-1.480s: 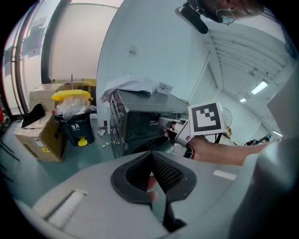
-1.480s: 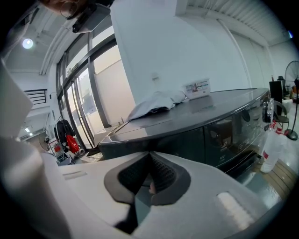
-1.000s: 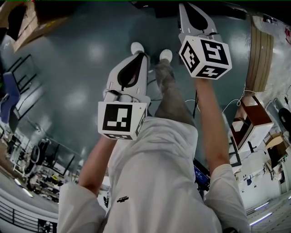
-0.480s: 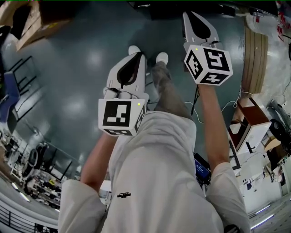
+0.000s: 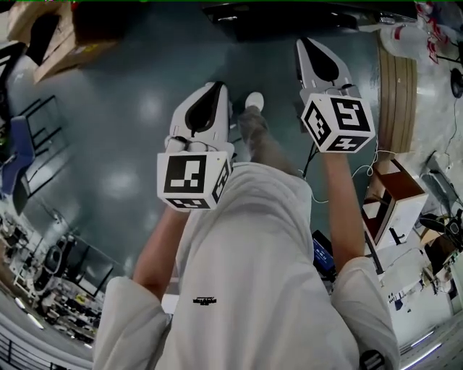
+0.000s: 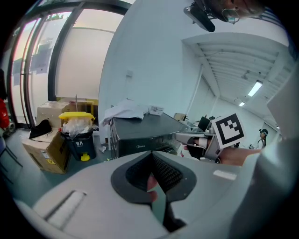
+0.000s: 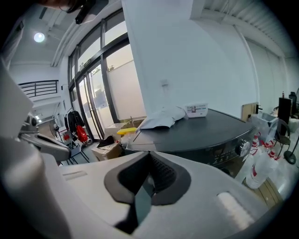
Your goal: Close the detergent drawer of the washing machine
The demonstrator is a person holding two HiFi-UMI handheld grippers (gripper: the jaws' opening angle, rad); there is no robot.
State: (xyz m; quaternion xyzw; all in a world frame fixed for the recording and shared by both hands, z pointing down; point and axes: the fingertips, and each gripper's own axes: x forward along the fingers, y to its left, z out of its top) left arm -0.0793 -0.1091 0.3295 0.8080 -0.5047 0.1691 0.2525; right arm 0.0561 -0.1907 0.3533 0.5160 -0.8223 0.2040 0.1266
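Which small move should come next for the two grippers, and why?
Probably carry the right gripper forward, toward the front of the washing machine. The machine stands ahead and apart from it. This gripper and the left gripper are both shut and empty, touching nothing. The detergent drawer cannot be made out from here.

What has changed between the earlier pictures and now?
The right tool came down in the head view, nearer to the person's body. The dark shape at the top edge, probably the washing machine, shows more, so the person seems to step toward it. The left tool hardly moved; both tools stay shut and empty.
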